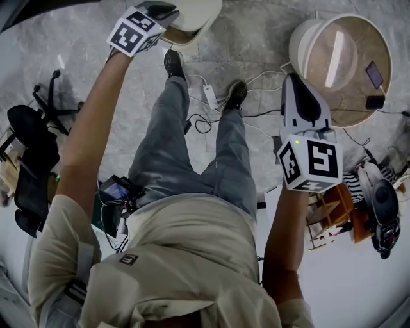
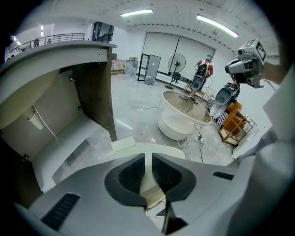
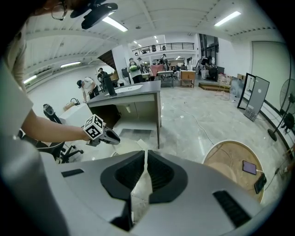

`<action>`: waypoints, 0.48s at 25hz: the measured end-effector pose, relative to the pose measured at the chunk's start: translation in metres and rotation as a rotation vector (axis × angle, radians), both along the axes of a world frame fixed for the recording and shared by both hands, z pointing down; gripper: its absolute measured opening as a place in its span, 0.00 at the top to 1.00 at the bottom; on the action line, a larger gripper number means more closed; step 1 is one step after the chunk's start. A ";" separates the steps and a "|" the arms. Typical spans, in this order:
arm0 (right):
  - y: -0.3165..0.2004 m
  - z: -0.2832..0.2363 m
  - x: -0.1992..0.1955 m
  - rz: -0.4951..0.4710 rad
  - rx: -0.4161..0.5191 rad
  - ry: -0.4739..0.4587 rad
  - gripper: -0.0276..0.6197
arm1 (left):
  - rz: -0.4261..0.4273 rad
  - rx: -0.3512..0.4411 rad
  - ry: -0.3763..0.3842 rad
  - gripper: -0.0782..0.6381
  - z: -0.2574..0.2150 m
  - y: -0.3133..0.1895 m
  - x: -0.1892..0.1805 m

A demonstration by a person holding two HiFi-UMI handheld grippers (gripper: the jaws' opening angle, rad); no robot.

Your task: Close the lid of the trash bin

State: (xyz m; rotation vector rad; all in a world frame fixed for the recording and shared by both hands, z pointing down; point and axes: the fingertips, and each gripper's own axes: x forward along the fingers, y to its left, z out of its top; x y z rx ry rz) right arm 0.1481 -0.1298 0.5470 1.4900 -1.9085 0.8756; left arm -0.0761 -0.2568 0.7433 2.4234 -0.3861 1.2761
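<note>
The cream trash bin (image 1: 200,14) stands on the floor ahead of the person's feet, at the top of the head view. Its pale lid (image 2: 162,150) lies just under the left gripper (image 2: 147,171), which is shut and holds nothing; whether it touches the lid I cannot tell. In the head view the left gripper (image 1: 161,10) reaches over the bin's near rim, where a brown opening shows. The right gripper (image 1: 294,81) hangs apart at the right, over bare floor. Its jaws (image 3: 145,173) are shut with nothing between them. From the right gripper view, the left gripper (image 3: 115,138) sits above the bin.
A round wooden table (image 1: 351,38) with a phone (image 1: 373,73) stands right of the bin. Cables and a power strip (image 1: 210,96) lie by the person's shoes. A black office chair (image 1: 29,150) is at the left, an orange rack (image 1: 334,206) at the right. A grey desk (image 2: 60,60) rises beside the bin.
</note>
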 end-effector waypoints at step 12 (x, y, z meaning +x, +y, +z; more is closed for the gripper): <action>-0.002 0.016 -0.010 -0.021 -0.026 -0.001 0.91 | -0.046 -0.125 -0.020 0.81 0.037 0.026 -0.022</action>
